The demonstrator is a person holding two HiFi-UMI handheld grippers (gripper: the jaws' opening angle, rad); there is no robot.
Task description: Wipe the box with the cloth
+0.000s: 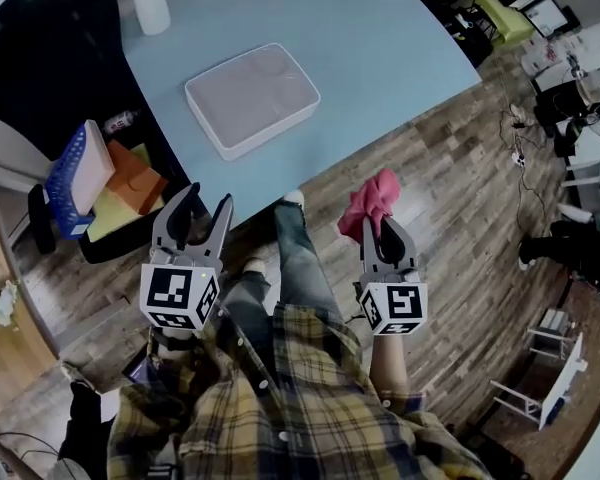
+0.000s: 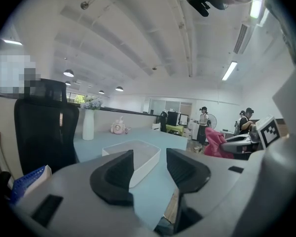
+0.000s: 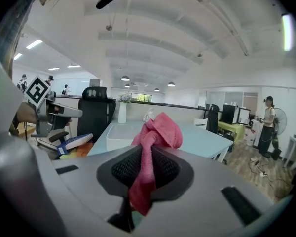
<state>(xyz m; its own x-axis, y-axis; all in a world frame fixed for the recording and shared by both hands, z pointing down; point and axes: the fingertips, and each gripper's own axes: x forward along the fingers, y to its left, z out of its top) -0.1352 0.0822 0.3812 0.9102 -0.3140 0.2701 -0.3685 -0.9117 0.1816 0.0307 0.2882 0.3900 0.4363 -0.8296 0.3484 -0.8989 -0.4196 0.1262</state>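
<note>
Pink cloth [image 3: 155, 132] pinched in right gripper [image 3: 145, 169]; left gripper [image 2: 149, 174] open.

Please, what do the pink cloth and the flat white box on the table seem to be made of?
The pink cloth, shut in the right gripper, looks like soft fabric: it bunches and hangs limp. The flat white box with rounded corners looks like smooth matte plastic, its lid perhaps slightly translucent; the pictures leave that open.
</note>
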